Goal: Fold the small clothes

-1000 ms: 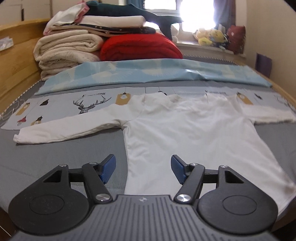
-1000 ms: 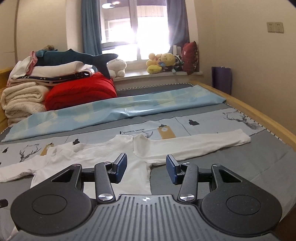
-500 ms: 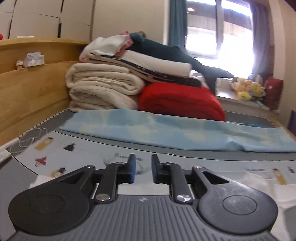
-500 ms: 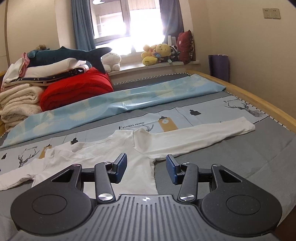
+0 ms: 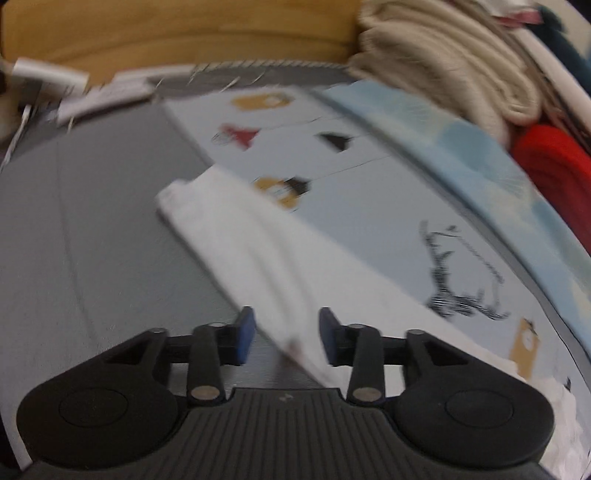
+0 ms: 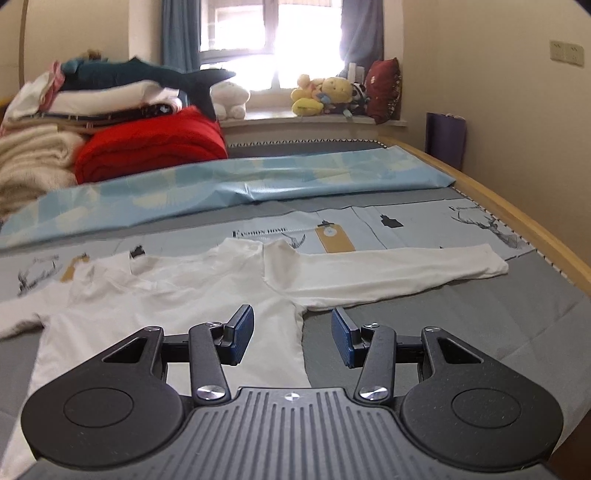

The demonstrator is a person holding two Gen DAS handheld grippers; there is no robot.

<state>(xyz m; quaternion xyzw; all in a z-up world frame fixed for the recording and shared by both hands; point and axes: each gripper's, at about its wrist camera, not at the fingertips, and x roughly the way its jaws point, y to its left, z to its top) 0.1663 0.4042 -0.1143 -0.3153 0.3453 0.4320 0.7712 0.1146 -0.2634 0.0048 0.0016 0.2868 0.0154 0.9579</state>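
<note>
A white long-sleeved shirt [image 6: 207,280] lies flat on the grey bed, both sleeves spread out. Its left sleeve [image 5: 258,240] runs diagonally through the blurred left wrist view, cuff toward the upper left. My left gripper [image 5: 286,325] points down over that sleeve, its jaws opening; the sleeve passes between the blue pads [image 5: 244,334], which do not press on it. My right gripper [image 6: 291,325] is open, hovering low over the shirt's side near the right armpit. The right sleeve [image 6: 406,266] stretches off to the right beyond it.
Folded cream blankets [image 5: 454,55] and a red blanket [image 6: 147,147] are stacked at the head of the bed. A light blue sheet [image 6: 258,184] lies behind the shirt. A wooden headboard [image 5: 184,33] and the wooden bed rail [image 6: 517,218] bound the mattress.
The left gripper swung left from the shirt's body to the left sleeve, tilted down and rolled; its jaws narrowed, then widened again. The right gripper edged slightly forward.
</note>
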